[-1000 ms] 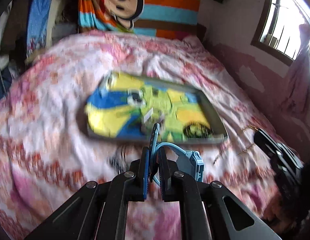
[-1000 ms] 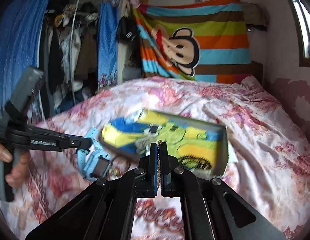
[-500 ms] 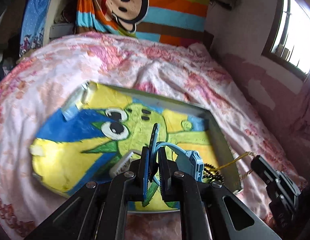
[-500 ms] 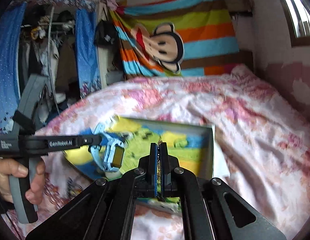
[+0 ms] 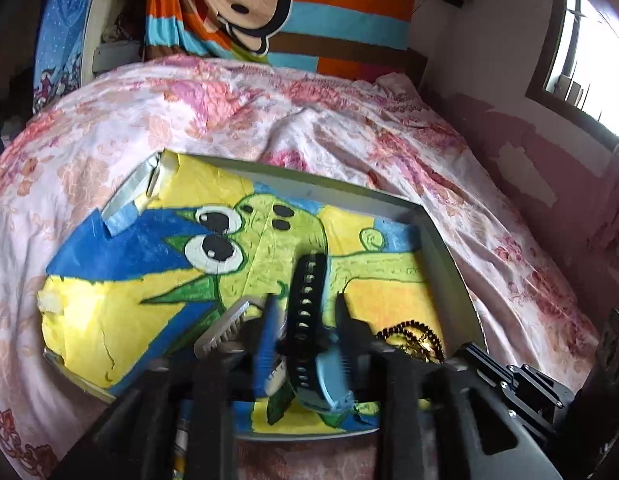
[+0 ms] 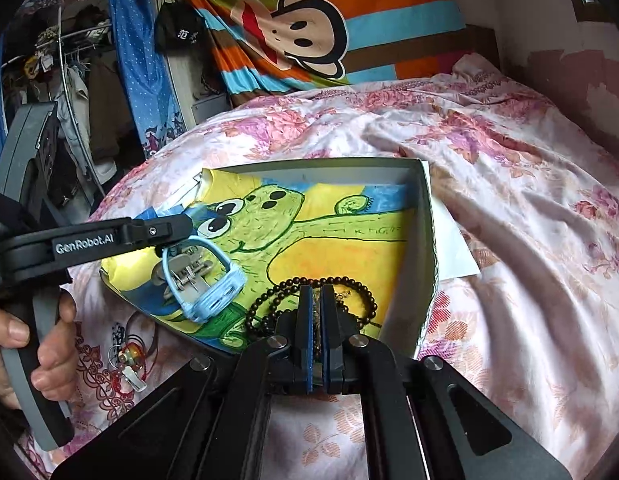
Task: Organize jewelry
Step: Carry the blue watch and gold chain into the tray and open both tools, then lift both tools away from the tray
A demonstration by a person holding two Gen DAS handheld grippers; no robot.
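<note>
A shallow grey box lined with a yellow, green and blue cartoon drawing lies on the bed; it also shows in the left wrist view. My left gripper has opened, and the light blue watch with its dark strap drops between the jaws over the box; it also shows in the right wrist view. A metal clip lies beneath. My right gripper is nearly shut on a gold chain, held over a dark bead bracelet in the box.
A red-corded pendant lies on the floral bedspread left of the box. A white paper sticks out under the box's right side. A striped monkey blanket hangs behind, with a wardrobe at left.
Both grippers moved forward and down over the box. My left gripper opened and let go of the blue watch. My right gripper lowered the gold chain onto the bead bracelet.
</note>
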